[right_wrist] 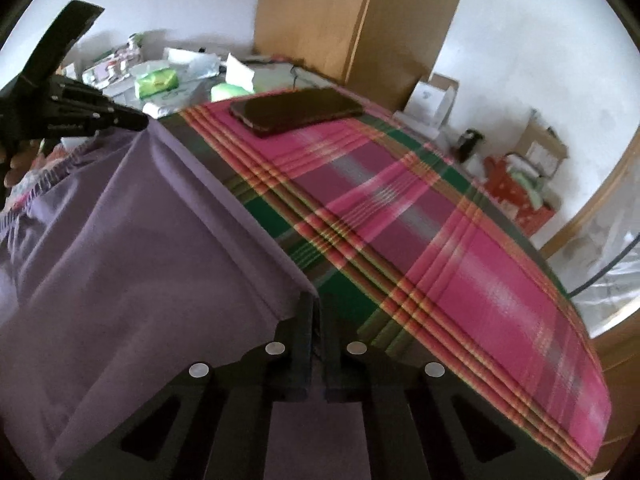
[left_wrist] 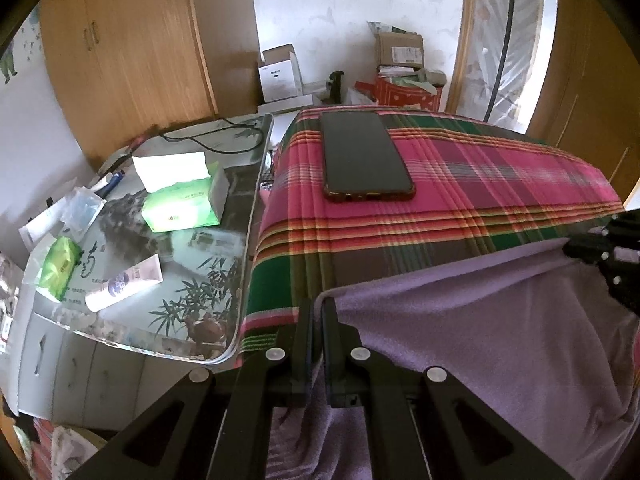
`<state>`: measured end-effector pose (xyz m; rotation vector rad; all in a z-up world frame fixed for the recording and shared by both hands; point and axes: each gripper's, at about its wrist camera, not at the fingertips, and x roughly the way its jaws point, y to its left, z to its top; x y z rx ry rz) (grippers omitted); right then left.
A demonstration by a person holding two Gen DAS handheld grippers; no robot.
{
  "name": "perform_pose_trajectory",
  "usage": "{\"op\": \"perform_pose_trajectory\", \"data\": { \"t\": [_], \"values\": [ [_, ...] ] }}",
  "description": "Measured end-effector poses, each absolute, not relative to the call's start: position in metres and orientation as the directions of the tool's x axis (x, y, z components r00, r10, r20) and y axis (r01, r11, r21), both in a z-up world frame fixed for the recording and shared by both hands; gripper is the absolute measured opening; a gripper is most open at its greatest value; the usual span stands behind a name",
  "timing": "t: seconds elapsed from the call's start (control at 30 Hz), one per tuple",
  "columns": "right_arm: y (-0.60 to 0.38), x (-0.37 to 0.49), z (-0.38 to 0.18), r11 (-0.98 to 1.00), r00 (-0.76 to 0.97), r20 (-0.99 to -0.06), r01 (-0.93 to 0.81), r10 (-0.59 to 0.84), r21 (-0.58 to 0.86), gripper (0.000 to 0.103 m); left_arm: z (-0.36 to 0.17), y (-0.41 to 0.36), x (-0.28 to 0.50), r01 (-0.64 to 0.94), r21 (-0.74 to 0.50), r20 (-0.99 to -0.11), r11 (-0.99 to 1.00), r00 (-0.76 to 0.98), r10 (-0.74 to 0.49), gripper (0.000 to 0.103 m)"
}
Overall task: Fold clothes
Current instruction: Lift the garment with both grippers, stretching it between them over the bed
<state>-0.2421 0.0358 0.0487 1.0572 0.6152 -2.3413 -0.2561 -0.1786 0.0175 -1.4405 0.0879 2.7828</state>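
Black two-finger left gripper (left_wrist: 319,308), jaws nearly together, clamped on one corner of the soft purple cloth garment (left_wrist: 480,332). Garment edge runs taut from that corner across to the far right of the left wrist view, where the black right gripper (left_wrist: 570,249) pinches the other corner.

Right wrist view: right gripper (right_wrist: 319,304) pressed together on the garment's hem (right_wrist: 256,224), fabric visibly caught between the fingers. Left gripper (right_wrist: 140,122) shows at upper left of that view, tips on the opposite corner; part of a person's hand (right_wrist: 18,168) just below it. Gathered waistband-like edge (right_wrist: 40,184) hangs down on the left side.

Garment (right_wrist: 140,272) is held stretched between both grippers at the near edge of the pink, green and orange plaid bedcover (left_wrist: 460,184), draping downward toward the cameras. Whether its top edge touches the cover, cannot tell.

Dark rectangular smartphone (left_wrist: 362,156) lies flat, screen up, on the plaid cover, well beyond the garment.

Beside the cover, on the left: glass-topped side table (left_wrist: 240,272) with bamboo print. On it, an open green-and-white tissue box (left_wrist: 184,196), a green wipes packet (left_wrist: 60,266), a white tube (left_wrist: 124,284) and a black cable (left_wrist: 216,136).

Wooden wardrobe (left_wrist: 124,52) behind the table; cardboard boxes (left_wrist: 400,50) stacked against the far wall.
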Motion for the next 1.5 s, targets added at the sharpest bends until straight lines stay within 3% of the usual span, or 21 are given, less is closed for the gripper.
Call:
{"op": "perform_pose_trajectory", "data": {
  "t": [0.67, 1.5],
  "values": [
    [0.032, -0.153, 0.120, -0.813, -0.702, -0.658, 0.534, -0.273, -0.232, 0.002, 0.071, -0.174, -0.201, -0.044, 0.040, -0.762, -0.998, -0.648, -0.002, 0.004],
    [0.003, 0.000, 0.161, -0.792, -0.737, -0.610, 0.543, -0.291, -0.278, 0.002, 0.116, -0.177, -0.073, -0.083, 0.059, -0.710, -0.995, -0.704, 0.017, 0.004]
  ]
}}
